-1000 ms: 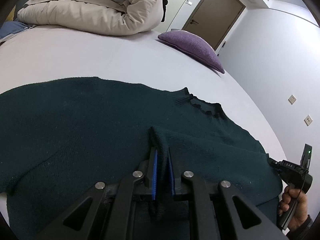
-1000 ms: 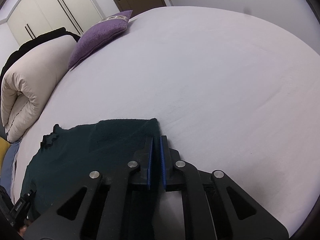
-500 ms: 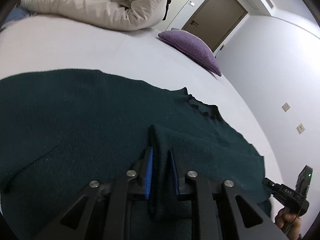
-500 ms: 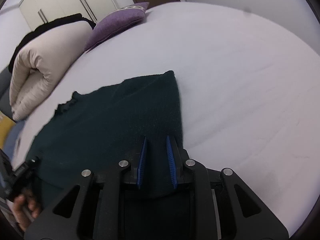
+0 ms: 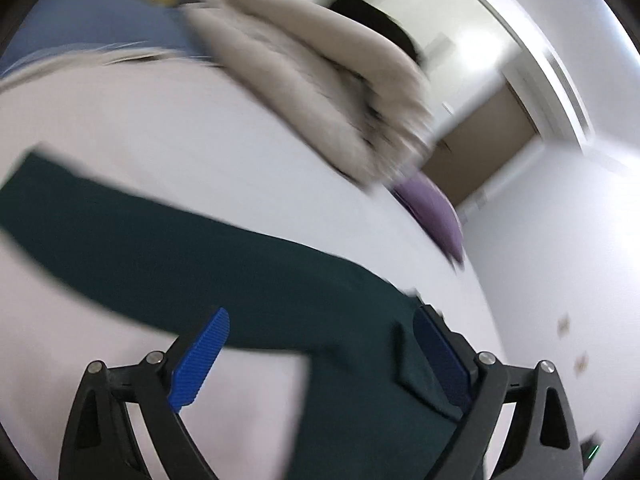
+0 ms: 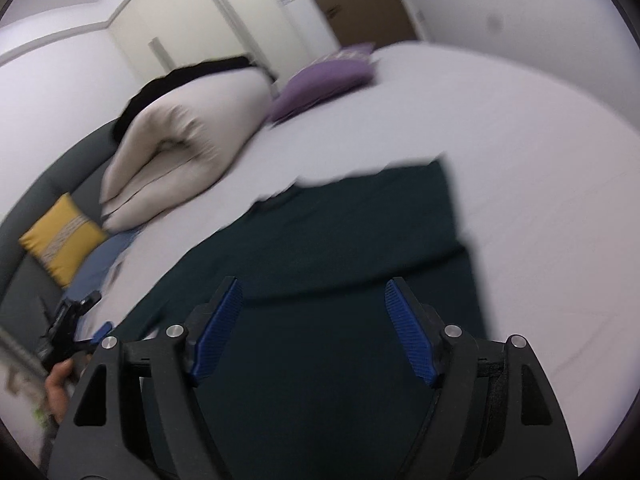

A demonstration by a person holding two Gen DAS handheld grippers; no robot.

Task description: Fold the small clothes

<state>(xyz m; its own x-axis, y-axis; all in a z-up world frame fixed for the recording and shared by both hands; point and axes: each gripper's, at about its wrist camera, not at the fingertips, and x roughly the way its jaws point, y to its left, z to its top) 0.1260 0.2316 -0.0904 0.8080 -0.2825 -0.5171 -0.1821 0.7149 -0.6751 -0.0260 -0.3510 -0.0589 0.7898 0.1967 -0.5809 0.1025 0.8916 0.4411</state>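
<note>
A dark green sweater [image 5: 224, 264] lies flat on the white bed [image 5: 160, 132], with one sleeve stretched out to the left in the left wrist view. My left gripper [image 5: 320, 344] is open and empty just above the sweater's body. In the right wrist view the sweater [image 6: 344, 232] lies folded over on itself, a layer edge running across it. My right gripper [image 6: 314, 328] is open and empty above it. Both views are blurred by motion.
A rolled beige duvet [image 6: 180, 152] and a purple pillow [image 6: 324, 80] lie at the far side of the bed. A yellow cushion [image 6: 60, 236] sits on a grey headboard seat at left. The other hand-held gripper [image 6: 66, 332] shows at lower left.
Both grippers have opened and let go of the sweater fabric they were shut on. Both have lifted and swung, so the views are blurred. The sweater's side now lies folded over.
</note>
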